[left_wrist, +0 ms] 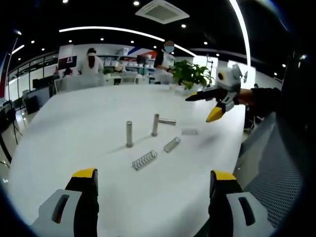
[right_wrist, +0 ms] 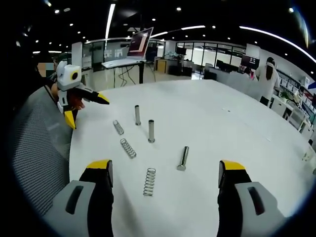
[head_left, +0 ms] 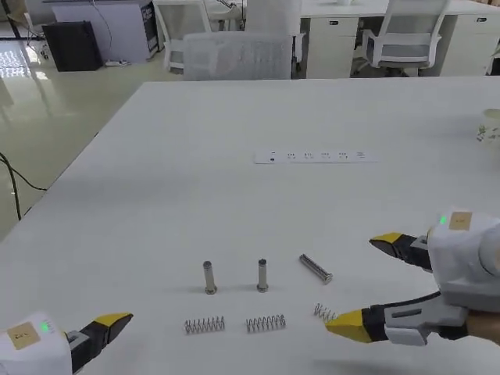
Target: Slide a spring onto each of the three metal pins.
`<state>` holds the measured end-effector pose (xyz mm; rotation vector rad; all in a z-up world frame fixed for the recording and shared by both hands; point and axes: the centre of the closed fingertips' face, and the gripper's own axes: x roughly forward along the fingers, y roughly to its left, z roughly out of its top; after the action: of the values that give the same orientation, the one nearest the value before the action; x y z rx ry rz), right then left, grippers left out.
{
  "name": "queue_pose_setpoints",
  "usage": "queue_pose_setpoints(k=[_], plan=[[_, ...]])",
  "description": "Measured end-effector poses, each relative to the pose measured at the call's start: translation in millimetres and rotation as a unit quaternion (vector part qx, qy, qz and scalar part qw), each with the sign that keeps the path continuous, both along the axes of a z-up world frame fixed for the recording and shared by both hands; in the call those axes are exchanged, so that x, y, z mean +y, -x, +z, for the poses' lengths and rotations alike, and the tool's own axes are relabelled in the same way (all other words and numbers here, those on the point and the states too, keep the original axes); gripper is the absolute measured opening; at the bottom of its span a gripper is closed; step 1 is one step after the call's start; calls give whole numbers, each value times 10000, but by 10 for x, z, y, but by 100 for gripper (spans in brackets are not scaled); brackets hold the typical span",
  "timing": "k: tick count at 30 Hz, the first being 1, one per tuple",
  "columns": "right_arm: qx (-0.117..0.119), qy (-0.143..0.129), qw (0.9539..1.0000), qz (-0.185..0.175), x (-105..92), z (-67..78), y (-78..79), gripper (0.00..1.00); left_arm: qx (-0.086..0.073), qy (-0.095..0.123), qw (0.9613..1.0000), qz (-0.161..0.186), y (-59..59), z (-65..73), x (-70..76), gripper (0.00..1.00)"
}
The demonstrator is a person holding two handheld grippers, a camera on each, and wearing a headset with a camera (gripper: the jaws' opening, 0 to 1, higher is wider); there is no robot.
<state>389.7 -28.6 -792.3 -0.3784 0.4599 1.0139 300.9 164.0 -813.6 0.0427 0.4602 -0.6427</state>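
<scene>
Two metal pins (head_left: 209, 277) (head_left: 262, 276) stand upright on the white table (head_left: 234, 156). A third pin (head_left: 316, 269) lies on its side to their right. Three springs (head_left: 205, 325) (head_left: 266, 323) (head_left: 324, 313) lie loose in a row in front of the pins. My right gripper (head_left: 361, 283) hovers open just right of the lying pin and the small spring, holding nothing. In its own view, the lying pin (right_wrist: 183, 158) and nearest spring (right_wrist: 149, 181) sit between its jaws. My left gripper (left_wrist: 154, 175) is open and empty at the near left edge, one yellow fingertip (head_left: 113, 320) showing.
A white power strip (head_left: 316, 157) lies flat mid-table, beyond the pins. A potted plant (left_wrist: 190, 74) stands at the table's far right. Office chairs (head_left: 402, 35) and desks stand behind the table. People stand in the background.
</scene>
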Motion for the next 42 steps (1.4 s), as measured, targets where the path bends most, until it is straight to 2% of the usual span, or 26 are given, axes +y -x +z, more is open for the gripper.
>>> queue_pose_setpoints(k=[8, 20, 27, 35, 38, 42], plan=[[42, 152, 9999, 25, 105, -15, -254, 82, -41, -65, 10000, -5, -7, 6, 9, 91], [224, 563, 9982, -29, 232, -191, -542, 72, -77, -148, 9999, 5, -16, 22, 23, 91], [445, 836, 9955, -44, 240, -322, -625, 64, -91, -119, 9999, 61, -24, 45, 43, 91], [618, 991, 9930, -156, 270, -396, -718, 54, -167, -101, 9998, 49, -21, 140, 35, 92], [700, 1077, 9916, -173, 285, -433, -729, 49, -208, 22, 9997, 86, -24, 209, 35, 91], [831, 1150, 9897, -194, 321, -480, -733, 42, -278, 35, 9996, 72, -16, 295, 12, 91]])
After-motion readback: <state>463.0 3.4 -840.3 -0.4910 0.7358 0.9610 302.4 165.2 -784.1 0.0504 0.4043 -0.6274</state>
